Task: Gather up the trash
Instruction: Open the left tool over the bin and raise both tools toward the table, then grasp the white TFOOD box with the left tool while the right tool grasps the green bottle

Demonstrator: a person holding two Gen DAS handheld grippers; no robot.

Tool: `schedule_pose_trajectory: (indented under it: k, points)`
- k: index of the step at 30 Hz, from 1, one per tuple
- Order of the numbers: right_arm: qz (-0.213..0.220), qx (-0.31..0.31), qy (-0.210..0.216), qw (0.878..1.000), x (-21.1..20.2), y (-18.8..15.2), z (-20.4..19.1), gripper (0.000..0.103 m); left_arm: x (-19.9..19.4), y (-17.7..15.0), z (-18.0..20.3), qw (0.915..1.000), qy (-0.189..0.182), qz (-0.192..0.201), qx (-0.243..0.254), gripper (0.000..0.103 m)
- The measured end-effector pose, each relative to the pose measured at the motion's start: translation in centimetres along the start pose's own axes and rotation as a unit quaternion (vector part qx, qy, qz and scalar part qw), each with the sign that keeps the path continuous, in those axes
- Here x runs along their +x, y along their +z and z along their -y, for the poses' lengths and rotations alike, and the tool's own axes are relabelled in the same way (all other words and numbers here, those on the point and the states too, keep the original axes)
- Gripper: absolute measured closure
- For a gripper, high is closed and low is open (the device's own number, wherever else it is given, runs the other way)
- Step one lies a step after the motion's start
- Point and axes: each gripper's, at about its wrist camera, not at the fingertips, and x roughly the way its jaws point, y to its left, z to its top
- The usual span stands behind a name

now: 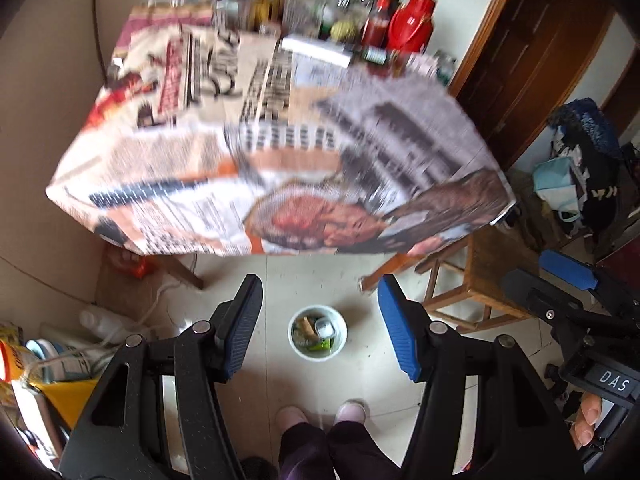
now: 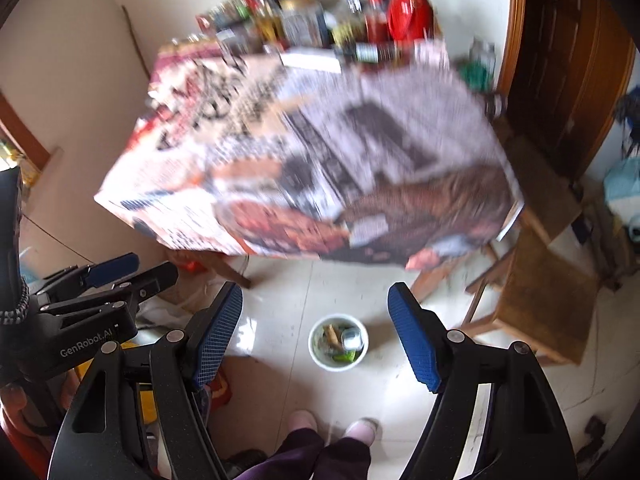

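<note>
A white round bin [image 1: 317,338] stands on the tiled floor in front of the table, with several scraps of trash inside; it also shows in the right wrist view [image 2: 338,343]. My left gripper [image 1: 320,304] is open and empty, held high above the bin. My right gripper [image 2: 316,312] is open and empty too, also high above the bin. Each gripper shows at the edge of the other's view: the right one [image 1: 568,276] and the left one [image 2: 108,276].
A table covered with newspaper [image 1: 280,140] fills the middle, with bottles and a red flask [image 1: 412,20] at its far edge. A wooden stool [image 1: 480,280] stands right of the bin. Bags and clutter [image 1: 48,360] lie left. The person's feet [image 1: 320,412] are below.
</note>
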Motion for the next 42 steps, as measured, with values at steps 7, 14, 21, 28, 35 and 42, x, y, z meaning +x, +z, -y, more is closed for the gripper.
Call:
schedule_pose_trajectory:
  k: [7, 14, 21, 28, 35, 42]
  points:
    - [0.070, -0.004, -0.021, 0.997, -7.7, 1.9, -3.2, 0.029, -9.6, 1.5, 0.4, 0.9956, 0.000, 0.080, 0.050, 0.038]
    - [0.158, -0.001, -0.040, 0.987, -13.8, 2.5, -5.6, 0.010, -15.7, 1.9, -0.8, 0.9885, -0.014, 0.140, 0.057, 0.028]
    - [0.195, 0.002, -0.058, 0.979, -15.2, 3.0, -6.2, 0.003, -18.8, 2.6, -2.0, 0.9789, -0.011, 0.197, 0.053, 0.014]
    - [0.193, 0.005, -0.073, 0.979, -14.1, 4.8, -4.9, 0.003, -17.1, 4.7, -1.9, 0.9806, -0.013, 0.191, 0.041, 0.014]
    - [0.184, -0.002, -0.069, 0.980, -12.0, 9.4, -1.2, 0.002, -14.2, 9.3, 0.2, 0.9794, 0.005, 0.198, 0.039, 0.014]
    - [0.185, -0.033, -0.067, 0.980, -10.7, 15.3, 2.5, 0.001, -10.7, 16.3, 3.8, 0.9776, 0.014, 0.208, 0.032, 0.014]
